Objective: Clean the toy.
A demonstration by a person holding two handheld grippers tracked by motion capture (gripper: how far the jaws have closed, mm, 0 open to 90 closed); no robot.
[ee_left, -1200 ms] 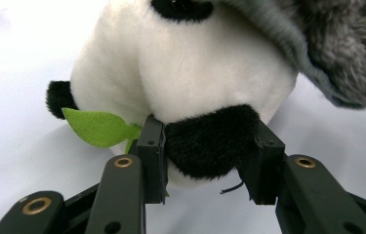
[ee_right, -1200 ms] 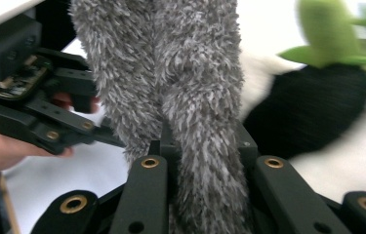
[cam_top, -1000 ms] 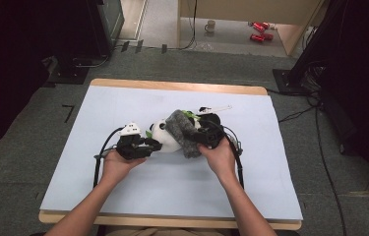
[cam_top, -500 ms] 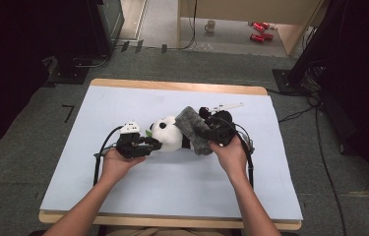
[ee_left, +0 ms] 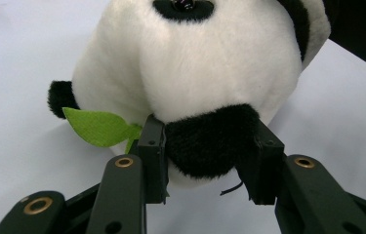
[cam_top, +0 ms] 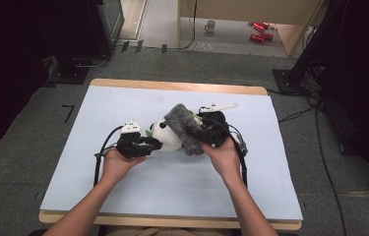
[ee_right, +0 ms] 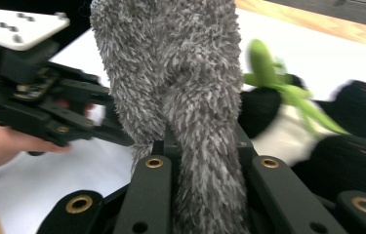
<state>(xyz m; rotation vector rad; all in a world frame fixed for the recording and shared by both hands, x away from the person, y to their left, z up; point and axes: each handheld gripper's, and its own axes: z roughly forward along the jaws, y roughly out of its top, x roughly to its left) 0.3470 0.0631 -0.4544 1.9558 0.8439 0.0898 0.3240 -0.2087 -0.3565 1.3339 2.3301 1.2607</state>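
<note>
Sideways: toy panda (cam_top: 168, 137), head leftward, under slanting grey fuzzy cloth (cam_top: 186, 129).

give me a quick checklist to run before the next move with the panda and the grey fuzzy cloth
1. Left tongs gripping the panda toy: ok, the jaws clamp its black plush part.
2. Right tongs holding the grey fuzzy cloth: ok, the fabric is pinched tight between the jaws.
3. Cloth over the panda: ok in the high view, it drapes across the toy's body.
4. Green leaf free of the left jaws: cannot tell, it sits right against one jaw.
5. Panda supported by the table: cannot tell whether it rests or is lifted.
6. Cables clear of the toy: ok, they trail back toward the person.
</note>
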